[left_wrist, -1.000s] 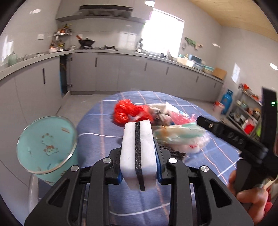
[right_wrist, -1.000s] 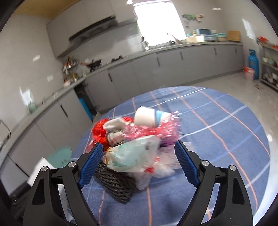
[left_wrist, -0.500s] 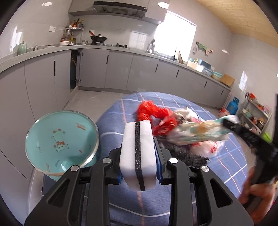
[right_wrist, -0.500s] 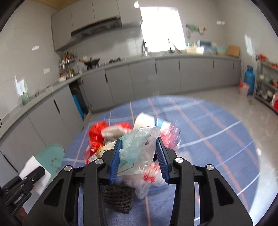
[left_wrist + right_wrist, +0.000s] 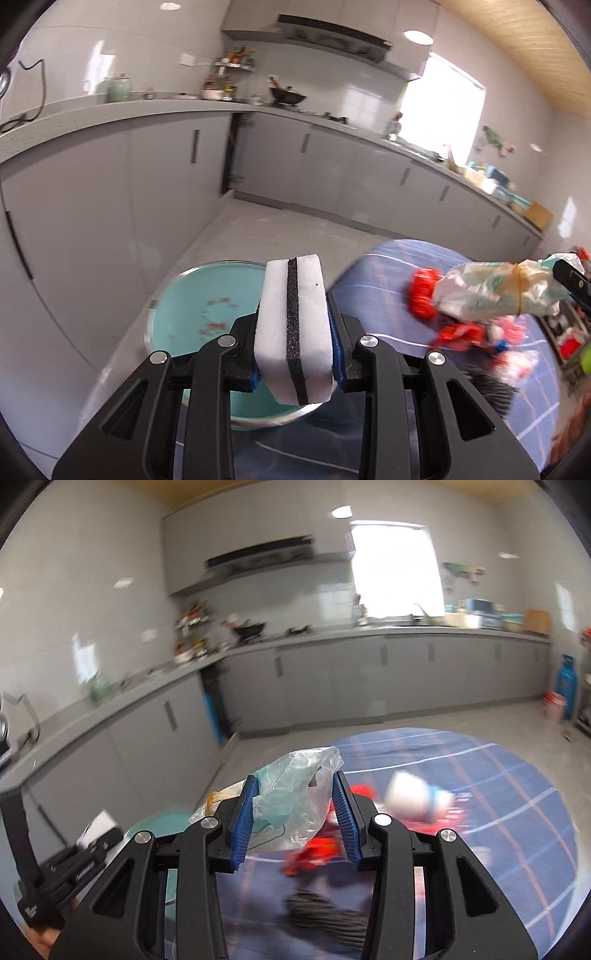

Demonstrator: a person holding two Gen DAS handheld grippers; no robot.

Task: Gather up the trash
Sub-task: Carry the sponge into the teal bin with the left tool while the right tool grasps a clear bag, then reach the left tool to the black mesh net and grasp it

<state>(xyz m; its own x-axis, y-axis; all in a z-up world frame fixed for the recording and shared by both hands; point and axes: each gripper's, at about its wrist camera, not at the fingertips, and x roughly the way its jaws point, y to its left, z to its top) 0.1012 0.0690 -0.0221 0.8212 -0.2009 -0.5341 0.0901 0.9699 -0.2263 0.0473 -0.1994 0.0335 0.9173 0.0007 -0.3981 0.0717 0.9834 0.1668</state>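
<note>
My left gripper (image 5: 293, 321) is shut on a white sponge with a black middle layer (image 5: 293, 332) and holds it over the near rim of a teal bin (image 5: 195, 314) on the floor beside the table. My right gripper (image 5: 293, 805) is shut on a clear and pale green plastic bag (image 5: 291, 801), lifted above the table; the bag also shows in the left wrist view (image 5: 495, 291) at the right. Red wrappers (image 5: 317, 849), a white cup (image 5: 413, 801) and a black mesh piece (image 5: 325, 919) lie on the blue checked tablecloth (image 5: 498, 812).
Grey kitchen cabinets (image 5: 147, 184) and a countertop run along the walls behind the bin. A blue gas cylinder (image 5: 567, 686) stands at the far right. The left gripper body (image 5: 66, 871) shows at the lower left of the right wrist view.
My right gripper closed on the plastic bag and lifted it off the pile toward the left. My left gripper moved left with the sponge until it is over the teal bin.
</note>
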